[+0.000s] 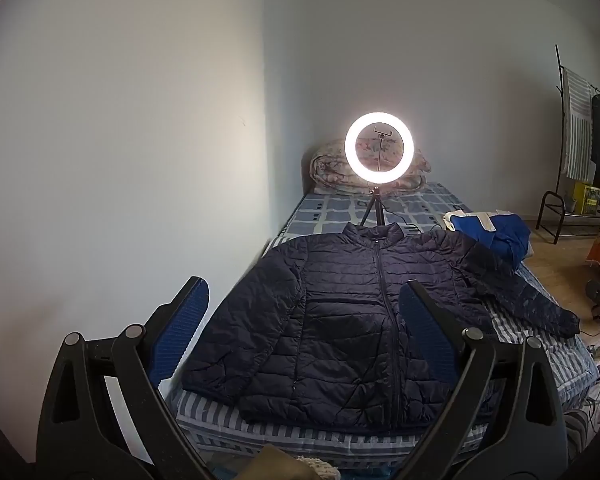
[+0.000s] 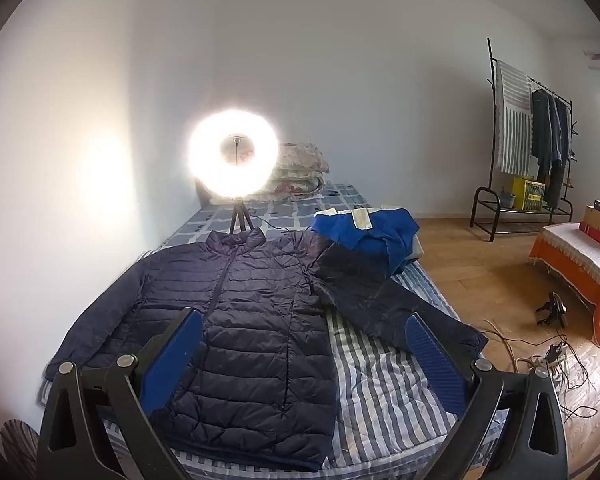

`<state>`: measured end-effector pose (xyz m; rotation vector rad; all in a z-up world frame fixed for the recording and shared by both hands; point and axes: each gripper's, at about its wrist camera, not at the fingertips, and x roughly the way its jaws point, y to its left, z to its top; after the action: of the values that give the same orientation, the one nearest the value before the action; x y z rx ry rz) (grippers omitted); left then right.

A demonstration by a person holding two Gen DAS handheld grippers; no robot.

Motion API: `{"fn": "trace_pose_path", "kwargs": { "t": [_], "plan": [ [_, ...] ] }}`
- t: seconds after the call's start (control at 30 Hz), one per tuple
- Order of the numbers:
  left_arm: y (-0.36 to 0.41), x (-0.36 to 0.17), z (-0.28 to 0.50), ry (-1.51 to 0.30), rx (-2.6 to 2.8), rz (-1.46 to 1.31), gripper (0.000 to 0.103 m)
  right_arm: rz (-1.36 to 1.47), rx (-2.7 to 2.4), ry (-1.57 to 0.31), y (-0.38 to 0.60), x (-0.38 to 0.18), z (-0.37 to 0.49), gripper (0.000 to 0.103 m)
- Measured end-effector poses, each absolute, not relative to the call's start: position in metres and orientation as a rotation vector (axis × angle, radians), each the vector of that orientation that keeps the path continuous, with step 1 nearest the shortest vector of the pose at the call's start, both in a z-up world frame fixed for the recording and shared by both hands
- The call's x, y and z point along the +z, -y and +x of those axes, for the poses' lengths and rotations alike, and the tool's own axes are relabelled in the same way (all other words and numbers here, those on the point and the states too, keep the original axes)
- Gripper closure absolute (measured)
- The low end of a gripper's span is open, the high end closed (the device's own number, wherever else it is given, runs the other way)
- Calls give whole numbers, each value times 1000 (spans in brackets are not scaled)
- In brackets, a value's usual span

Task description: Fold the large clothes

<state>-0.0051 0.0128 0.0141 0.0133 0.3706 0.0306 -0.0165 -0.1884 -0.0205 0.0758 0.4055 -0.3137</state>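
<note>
Jacket [image 1: 340, 312] lay flat on the bed [image 2: 380, 380], looking soft, puffy, light and slippery. Left gripper [image 1: 304, 300] and right gripper [image 2: 304, 336] were wide apart, empty. Grabbing a sleeve cuff seemed best.

Navy quilted puffer jacket [image 1: 340, 312]: slightly glossy synthetic cloth. Striped blue-white bedsheet [image 2: 384, 384]: matt woven cloth. Blue ribbed gripper pads [image 2: 436, 364]: textured; black arms matt plastic. Floor [image 2: 480, 276], 3 o'clock: wood planks.
</note>
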Motion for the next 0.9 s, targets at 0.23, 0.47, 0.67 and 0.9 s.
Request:
{"fn": "trace_pose_path", "kwargs": {
  "t": [0.23,0.47,0.67,0.9],
  "plan": [
    [-11,21,-8,-361,36,16,5,74,-310,-401,187,-15,-17,0],
    [-10,21,-10,-358,36,18,5,74,-308,-399,187,-16,-18,0],
    [-10,25,-8,-357,38,20,5,74,-308,-397,186,-17,-18,0],
    [-11,22,-11,-354,36,18,5,74,-307,-397,186,-17,-18,0]
  ]
}}
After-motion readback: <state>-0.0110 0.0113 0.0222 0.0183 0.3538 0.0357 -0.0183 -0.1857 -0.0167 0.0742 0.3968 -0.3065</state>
